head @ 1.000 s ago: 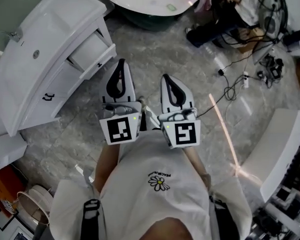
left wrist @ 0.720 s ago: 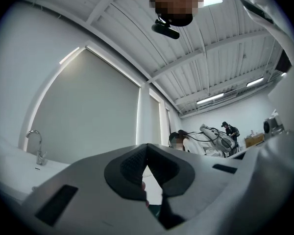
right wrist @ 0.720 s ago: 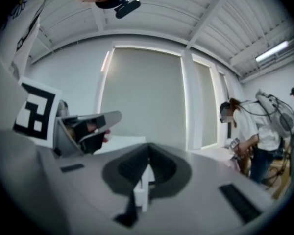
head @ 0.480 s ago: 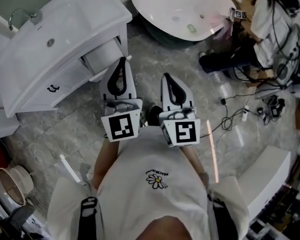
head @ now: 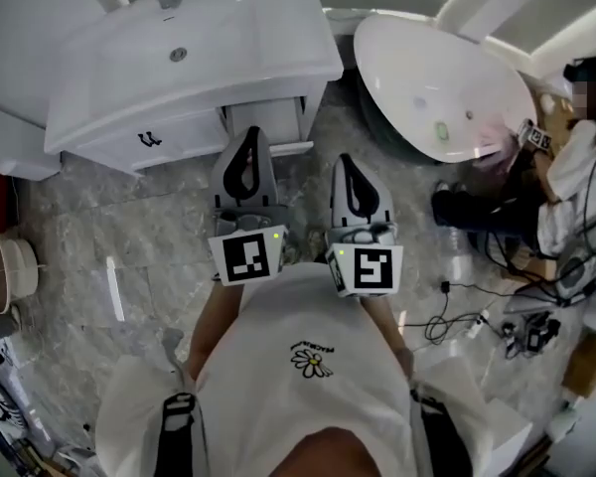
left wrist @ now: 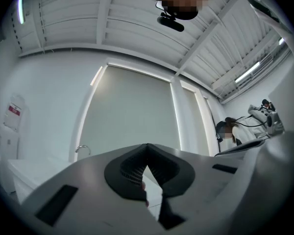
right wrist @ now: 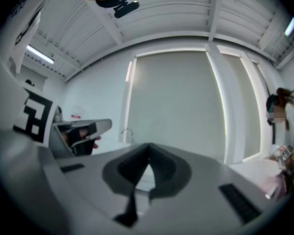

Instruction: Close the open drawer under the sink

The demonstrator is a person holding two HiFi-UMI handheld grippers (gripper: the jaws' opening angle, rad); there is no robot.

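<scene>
Left gripper (head: pixel 249 139): jaws pressing together, nothing between. Right gripper (head: pixel 346 162): tips likewise meeting, empty. Both now pointing at vanity (head: pixel 189 132), which was lying off to left a second ago; person turning to face it square. Open drawer (head: pixel 278 117) projecting from vanity's right half, under sink (head: pixel 199 48); left tip overlapping its front, contact unclear. Closing push likely coming next. Drawer: white, glossy, boxy. Floor (head: pixel 129 227) before vanity: grey veined marble.

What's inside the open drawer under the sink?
The drawer shows only a bare white interior, nothing in it. Its back is hidden under the sink, and the left gripper covers part of its front.
</scene>
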